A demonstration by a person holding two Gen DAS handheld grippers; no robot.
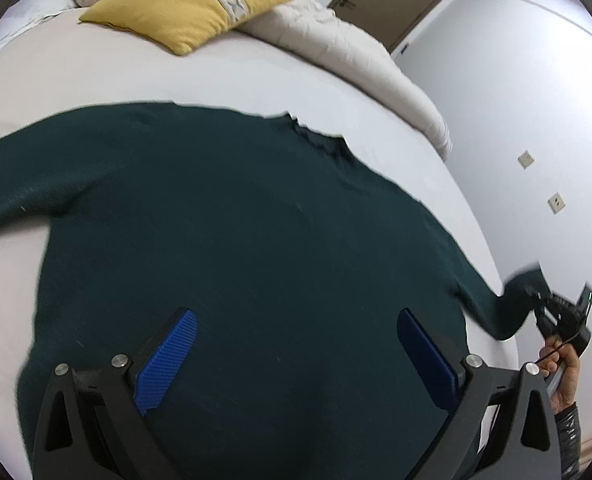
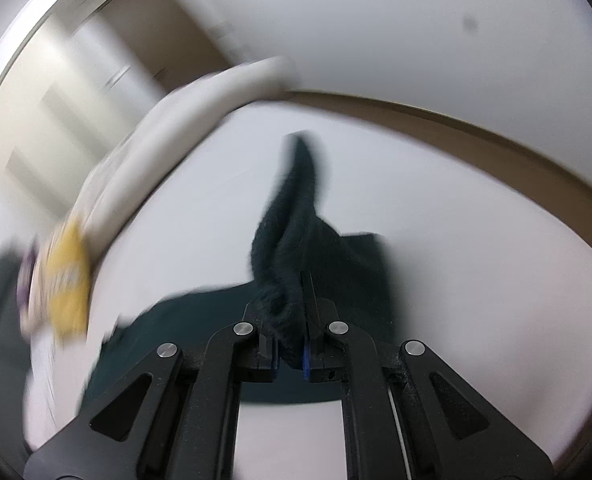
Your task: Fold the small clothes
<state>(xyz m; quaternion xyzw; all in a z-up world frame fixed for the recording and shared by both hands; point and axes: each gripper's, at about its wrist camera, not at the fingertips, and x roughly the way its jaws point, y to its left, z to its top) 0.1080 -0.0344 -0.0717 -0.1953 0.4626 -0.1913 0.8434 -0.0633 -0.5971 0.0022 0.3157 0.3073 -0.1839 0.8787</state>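
The soft, limp dark green sweater (image 1: 236, 240) probably sags when lifted; right gripper (image 2: 290, 308) is clamped on its sleeve, left gripper (image 1: 296, 356) spread wide.

Black tool (image 1: 296, 360), blue ribbed pads (image 1: 168, 360), silver screws.

Sweater (image 1: 256, 240): lower hem cut off by the left wrist view's bottom edge; left sleeve runs out at the left edge.
Sleeve (image 2: 296, 216): its end hidden between the right gripper's (image 2: 290, 320) jaws.
Pillow (image 2: 70, 276): smeared by blur, pattern unreadable.
Hand (image 1: 561, 372): mostly hidden, perhaps gripping a handle.
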